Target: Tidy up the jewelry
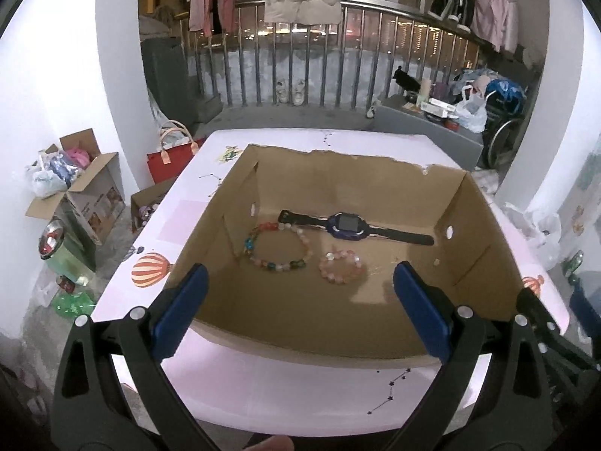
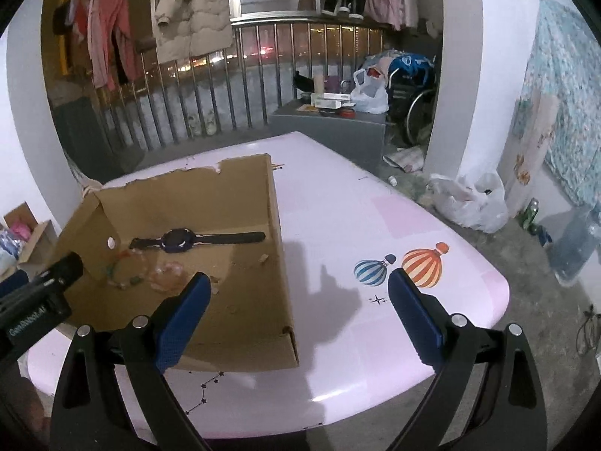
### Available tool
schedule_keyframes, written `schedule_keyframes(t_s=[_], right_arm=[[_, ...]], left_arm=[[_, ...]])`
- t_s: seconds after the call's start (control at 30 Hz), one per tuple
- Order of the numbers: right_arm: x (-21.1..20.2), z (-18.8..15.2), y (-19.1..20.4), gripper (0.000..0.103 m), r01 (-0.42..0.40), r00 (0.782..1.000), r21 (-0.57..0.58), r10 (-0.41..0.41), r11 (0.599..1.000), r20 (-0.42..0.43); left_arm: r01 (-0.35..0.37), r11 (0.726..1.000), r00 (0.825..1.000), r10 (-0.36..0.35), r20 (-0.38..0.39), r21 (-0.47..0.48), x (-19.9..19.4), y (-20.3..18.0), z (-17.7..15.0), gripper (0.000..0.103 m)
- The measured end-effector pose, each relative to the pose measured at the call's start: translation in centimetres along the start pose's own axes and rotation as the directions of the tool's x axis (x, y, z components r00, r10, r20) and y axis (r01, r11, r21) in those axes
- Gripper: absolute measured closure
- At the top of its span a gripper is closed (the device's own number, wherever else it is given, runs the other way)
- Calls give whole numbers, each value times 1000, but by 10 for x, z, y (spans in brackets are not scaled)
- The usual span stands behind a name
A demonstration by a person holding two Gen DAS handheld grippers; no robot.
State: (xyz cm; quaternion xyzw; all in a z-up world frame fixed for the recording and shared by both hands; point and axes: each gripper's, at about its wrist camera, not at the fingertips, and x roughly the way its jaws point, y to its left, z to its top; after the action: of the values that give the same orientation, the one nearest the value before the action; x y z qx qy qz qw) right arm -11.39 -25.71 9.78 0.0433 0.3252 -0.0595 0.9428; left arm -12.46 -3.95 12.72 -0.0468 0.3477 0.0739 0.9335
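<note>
Both pairs of fingers are spread wide and hold nothing. My left gripper point(image 1: 298, 282) hangs over the near edge of the box point(image 1: 469, 233), its blue pads point(image 1: 180, 314) on either side of the open cardboard floor. Inside the box lie all three pieces: the watch point(image 1: 343, 226) stretched flat toward the far wall, the large bracelet point(image 1: 278, 244) of mixed coloured beads in front of it on the left, with its far edge touching the strap, and the small pink bracelet point(image 1: 342, 267) just beside it on the right. My right gripper point(image 2: 296, 285) hovers over the pink tabletop point(image 2: 338, 218) to the right of the box, one finger point(image 2: 184, 315) over the box's near corner, the other by the printed balloons point(image 2: 402, 265). The left tool's black body shows at the left edge of the right wrist view.
</note>
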Motion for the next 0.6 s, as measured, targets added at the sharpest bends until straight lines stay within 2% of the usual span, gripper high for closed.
schedule_keyframes(t_s=[0.13, 0.6], right_arm=[[-6, 0, 5, 10, -20, 999, 0, 20, 1000, 31], [-2, -3, 3, 10, 5, 1000, -2, -4, 1000, 20]], left_arm=[[-2, 1000, 1000, 2, -12, 26, 3, -7, -3, 8], [-30, 999, 999, 31, -13, 37, 7, -15, -5, 8]])
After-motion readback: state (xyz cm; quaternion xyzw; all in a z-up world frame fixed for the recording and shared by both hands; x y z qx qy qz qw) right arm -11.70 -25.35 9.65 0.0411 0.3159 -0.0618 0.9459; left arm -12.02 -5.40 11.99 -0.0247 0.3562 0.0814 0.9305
